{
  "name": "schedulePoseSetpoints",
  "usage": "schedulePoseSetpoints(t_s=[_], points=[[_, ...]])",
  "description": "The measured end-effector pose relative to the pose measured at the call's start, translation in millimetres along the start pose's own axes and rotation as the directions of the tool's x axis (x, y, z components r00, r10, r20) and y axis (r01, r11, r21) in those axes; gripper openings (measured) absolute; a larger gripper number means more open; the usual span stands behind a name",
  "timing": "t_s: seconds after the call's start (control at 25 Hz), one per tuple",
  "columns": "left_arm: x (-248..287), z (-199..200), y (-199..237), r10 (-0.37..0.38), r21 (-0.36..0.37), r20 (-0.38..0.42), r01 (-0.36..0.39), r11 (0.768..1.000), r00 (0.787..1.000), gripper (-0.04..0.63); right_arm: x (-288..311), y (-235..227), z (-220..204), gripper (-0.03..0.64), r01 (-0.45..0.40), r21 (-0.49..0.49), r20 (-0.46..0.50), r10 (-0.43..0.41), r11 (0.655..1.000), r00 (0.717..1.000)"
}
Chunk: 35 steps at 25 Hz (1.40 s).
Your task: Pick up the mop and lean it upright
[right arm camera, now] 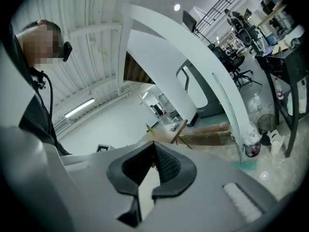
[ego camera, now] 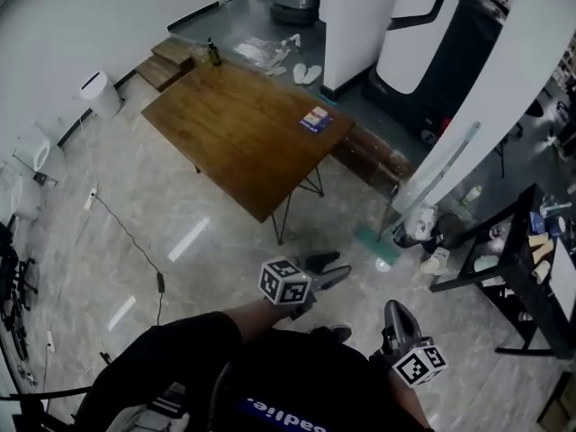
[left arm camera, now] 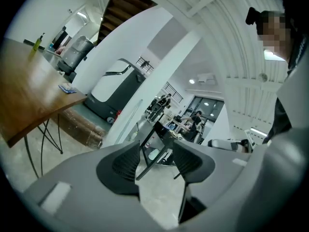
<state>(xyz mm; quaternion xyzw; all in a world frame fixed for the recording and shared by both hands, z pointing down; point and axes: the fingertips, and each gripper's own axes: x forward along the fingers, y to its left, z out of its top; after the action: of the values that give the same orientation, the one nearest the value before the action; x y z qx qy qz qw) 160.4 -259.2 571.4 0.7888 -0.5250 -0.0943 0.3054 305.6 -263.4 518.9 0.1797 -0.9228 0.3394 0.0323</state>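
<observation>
Your mop [ego camera: 430, 181] is leaning upright against the white column [ego camera: 513, 70], apparently steady; left tool [ego camera: 342, 267] is gaping empty, right tool [ego camera: 394, 311] pinched shut, so nothing is needing a grip

Same table [ego camera: 243, 124] across all three views

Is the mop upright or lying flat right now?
Upright: the mop leans on the white pillar, its teal head on the floor.

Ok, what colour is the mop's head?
Teal green. The mop head shows best in the head view.
</observation>
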Motion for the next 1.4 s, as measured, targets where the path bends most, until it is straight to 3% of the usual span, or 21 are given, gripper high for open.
schedulePoseSetpoints(t_s=[0.32,0.48,0.6,0.76,0.92,1.12,1.4], points=[[-149.4,-3.5,-44.9,-0.184,0.084,0.058,0.179,0.980,0.981,0.220,-4.8,121.8,-98.9,0.006,0.071,-0.043,0.006,-0.070,0.997,0.997],[-203.1,-21.0,-50.7,-0.204,0.068,0.067,0.200,0.977,0.977,0.209,-26.0,156.2,-125.1,0.006,0.131,-0.034,0.014,-0.131,0.991,0.991],[-232.0,-27.4,-61.8,-0.214,0.077,0.073,0.209,0.975,0.974,0.203,-32.8,183.3,-133.9,0.006,0.119,-0.072,0.019,-0.118,0.990,0.993],[-259.9,-21.0,-86.3,-0.202,0.144,0.101,0.187,0.972,0.974,0.201,-39.0,201.6,-143.3,0.006,0.080,-0.084,0.023,-0.078,0.993,0.997],[-286.3,-7.4,-125.6,-0.140,0.253,0.156,0.097,0.963,0.978,0.192,-60.0,212.1,-143.1,0.006,0.045,-0.109,0.038,-0.041,0.993,0.998],[-295.4,-16.3,-190.9,-0.093,0.359,0.160,0.030,0.933,0.983,0.181,-110.1,211.3,-150.9,0.006,0.012,-0.120,0.078,-0.002,0.993,0.997],[-292.3,-40.1,-249.8,-0.126,0.371,0.164,0.057,0.927,0.978,0.166,-148.7,235.3,-172.1,0.006,-0.025,-0.181,0.088,0.041,0.983,0.995]])
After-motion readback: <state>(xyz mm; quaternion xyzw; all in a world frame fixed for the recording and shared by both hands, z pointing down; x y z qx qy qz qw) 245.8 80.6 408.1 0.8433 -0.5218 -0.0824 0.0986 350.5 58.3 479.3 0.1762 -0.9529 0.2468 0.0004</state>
